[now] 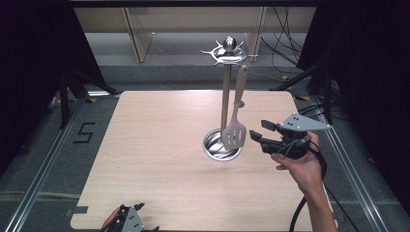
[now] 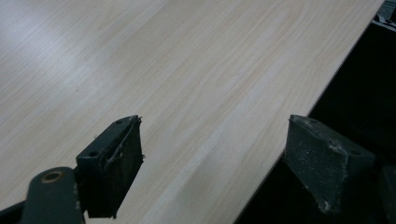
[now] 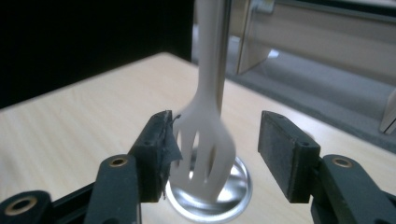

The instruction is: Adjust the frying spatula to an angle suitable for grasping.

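Rack (image 1: pixel 225 92): stands right of centre on the table (image 1: pixel 159 159)
Slotted spatula (image 1: pixel 235 126): hangs beside the rack's pole, over its base
Right gripper (image 1: pixel 257 134): just right of the slotted spatula

The utensil stand (image 1: pixel 225 96) rises from its round steel base (image 1: pixel 221 145) right of the table's (image 1: pixel 154 145) centre, and is the one tall obstruction. A slotted spatula (image 1: pixel 235 125) hangs from the stand's hook ring, its blade over the base, blocking approach from the stand's right. Left of the stand and on the near side of it the tabletop lies bare and passable. The right gripper (image 1: pixel 258 133) sits just right of the spatula blade, jaws apart.
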Action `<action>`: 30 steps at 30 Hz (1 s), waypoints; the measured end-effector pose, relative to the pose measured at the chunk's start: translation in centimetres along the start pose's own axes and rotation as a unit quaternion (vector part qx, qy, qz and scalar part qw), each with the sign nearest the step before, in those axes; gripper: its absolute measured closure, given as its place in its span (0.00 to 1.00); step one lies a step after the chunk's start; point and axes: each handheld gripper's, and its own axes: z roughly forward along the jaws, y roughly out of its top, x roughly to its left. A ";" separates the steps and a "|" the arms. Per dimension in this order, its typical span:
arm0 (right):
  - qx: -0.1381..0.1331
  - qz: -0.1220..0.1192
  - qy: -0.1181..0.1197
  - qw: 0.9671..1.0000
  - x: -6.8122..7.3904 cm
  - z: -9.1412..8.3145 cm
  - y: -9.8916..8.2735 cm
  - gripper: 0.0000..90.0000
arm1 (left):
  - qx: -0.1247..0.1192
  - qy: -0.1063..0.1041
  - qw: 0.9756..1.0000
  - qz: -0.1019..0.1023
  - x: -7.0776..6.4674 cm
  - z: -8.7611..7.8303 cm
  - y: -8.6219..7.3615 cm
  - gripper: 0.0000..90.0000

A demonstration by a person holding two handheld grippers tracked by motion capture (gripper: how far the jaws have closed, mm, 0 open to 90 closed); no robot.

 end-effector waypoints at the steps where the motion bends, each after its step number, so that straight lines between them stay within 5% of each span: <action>1: 0.000 0.003 -0.001 1.000 -0.1 -0.1 -0.2 0.51 | -0.002 0.003 1.000 -0.004 -0.1 0.0 0.0 0.20; 7: 0.015 0.010 -0.005 1.000 -0.4 0.0 -1.3 0.50 | 0.002 0.004 1.000 -0.002 0.1 0.0 0.0 0.20; 13: 0.011 0.009 -0.005 1.000 -0.5 -0.2 -1.9 0.48 | 0.003 -0.002 1.000 -0.020 -0.1 0.0 0.0 0.20; 15: 0.017 0.012 -0.002 1.000 -0.5 -0.2 -2.2 0.47 | -0.001 0.001 1.000 -0.004 0.1 0.0 0.2 0.20; 20: 0.018 0.007 -0.010 1.000 -0.7 -0.1 -3.0 0.47 | 0.007 -0.001 1.000 -0.014 -0.1 0.0 0.2 0.20; 21: 0.030 0.016 -0.003 0.999 -0.7 -0.2 -3.1 0.47 | 0.000 0.000 1.000 0.000 0.1 0.0 0.2 0.20; 24: 0.037 0.010 0.000 0.999 -0.7 -0.2 -3.7 0.46 | 0.003 0.002 1.000 -0.017 -0.1 0.0 0.2 0.20; 30: 0.059 0.023 0.007 0.998 -0.5 0.0 -5.1 0.44 | -0.001 0.003 1.000 -0.004 0.1 0.0 0.2 0.20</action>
